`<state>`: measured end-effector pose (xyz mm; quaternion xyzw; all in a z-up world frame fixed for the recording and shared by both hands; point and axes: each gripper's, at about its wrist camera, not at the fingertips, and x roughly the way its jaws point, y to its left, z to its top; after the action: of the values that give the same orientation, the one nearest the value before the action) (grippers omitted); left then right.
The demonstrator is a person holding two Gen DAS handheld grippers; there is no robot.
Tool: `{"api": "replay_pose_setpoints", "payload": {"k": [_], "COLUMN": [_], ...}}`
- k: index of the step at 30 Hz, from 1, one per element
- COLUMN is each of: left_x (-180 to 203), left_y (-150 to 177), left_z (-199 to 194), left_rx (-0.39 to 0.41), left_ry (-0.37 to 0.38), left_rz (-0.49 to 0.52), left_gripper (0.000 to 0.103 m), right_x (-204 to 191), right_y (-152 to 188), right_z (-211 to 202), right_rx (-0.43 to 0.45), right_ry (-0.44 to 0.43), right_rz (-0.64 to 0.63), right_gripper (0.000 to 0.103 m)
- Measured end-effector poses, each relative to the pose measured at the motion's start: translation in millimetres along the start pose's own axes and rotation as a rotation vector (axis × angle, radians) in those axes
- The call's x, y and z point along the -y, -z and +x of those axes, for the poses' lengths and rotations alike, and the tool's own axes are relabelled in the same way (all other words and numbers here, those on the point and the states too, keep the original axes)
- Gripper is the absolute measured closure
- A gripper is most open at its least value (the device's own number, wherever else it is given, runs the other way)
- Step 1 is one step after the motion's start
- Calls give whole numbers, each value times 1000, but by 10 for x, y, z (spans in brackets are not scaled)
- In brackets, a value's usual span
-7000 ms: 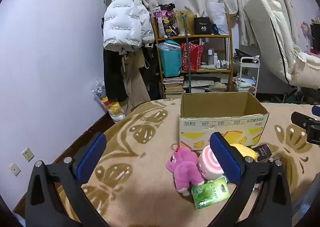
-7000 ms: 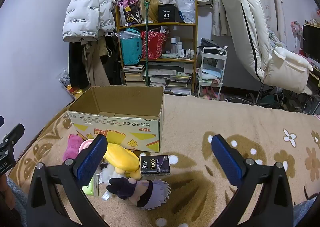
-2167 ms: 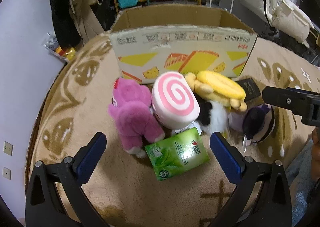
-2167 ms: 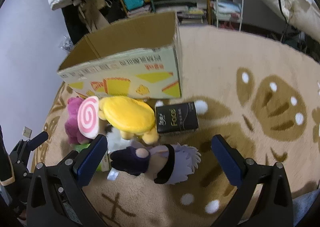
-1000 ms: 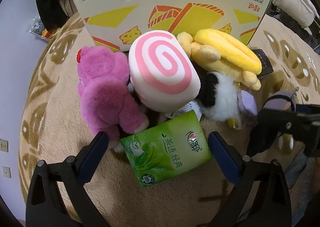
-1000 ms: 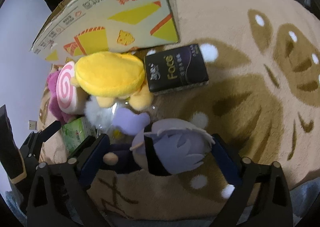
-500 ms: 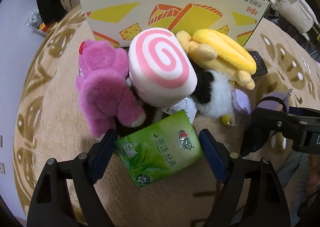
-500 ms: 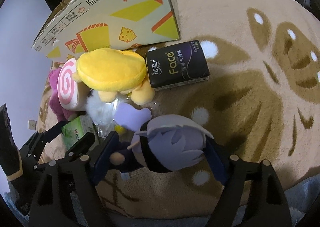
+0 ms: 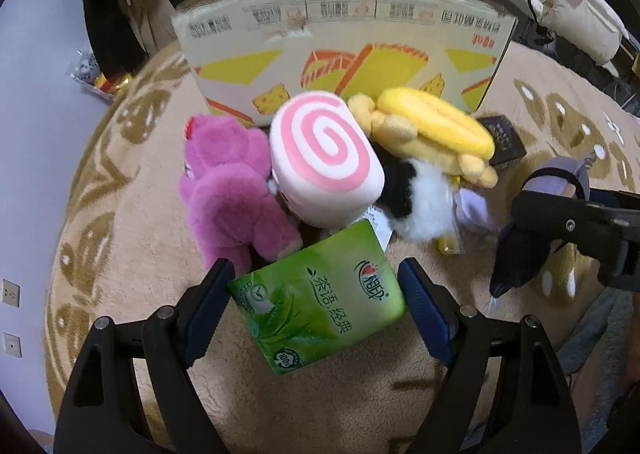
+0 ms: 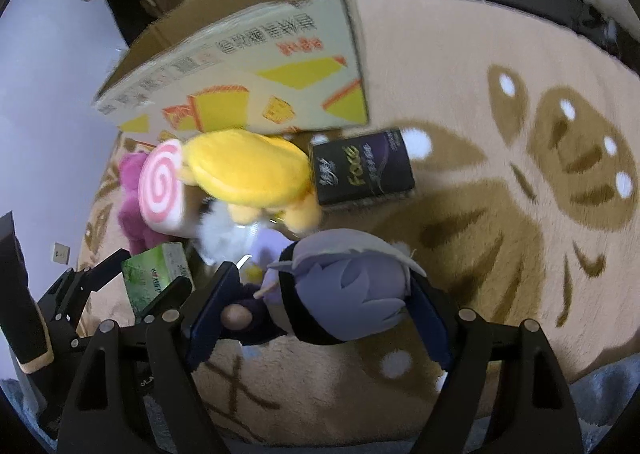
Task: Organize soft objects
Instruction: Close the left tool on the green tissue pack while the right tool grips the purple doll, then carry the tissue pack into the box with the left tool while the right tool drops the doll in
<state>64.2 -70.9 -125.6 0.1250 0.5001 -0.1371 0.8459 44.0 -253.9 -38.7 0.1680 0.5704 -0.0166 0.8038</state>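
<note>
Soft objects are clamped ready for the cardboard box (image 9: 344,50): left gripper (image 9: 316,294) fingers pinch the green tissue pack (image 9: 320,294), while right gripper (image 10: 320,302) fingers, just closing, squeeze the purple plush doll (image 10: 344,286).

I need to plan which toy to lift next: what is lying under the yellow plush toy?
Under the yellow plush toy lies a black-and-white fluffy toy; most of its body is covered, so its shape is unclear.
</note>
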Motion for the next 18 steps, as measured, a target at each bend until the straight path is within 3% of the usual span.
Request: {"api": "replay_pose_setpoints", "payload": {"k": [11,18], "left_x": [-128,-251], "left_y": [-106,-174], "left_z": [-635,-957], "left_rx": [294,459], "left_ry": [-89,-140], "left_rz": [-40,-51], "left_gripper": [20,20], "right_x": [-219,-313], "right_y": [36,-24], "right_z": [-674,-824], "right_rx": [298,485], "right_ry": [-18,-37], "right_rz": [-84,-102], "right_gripper": [18,18]}}
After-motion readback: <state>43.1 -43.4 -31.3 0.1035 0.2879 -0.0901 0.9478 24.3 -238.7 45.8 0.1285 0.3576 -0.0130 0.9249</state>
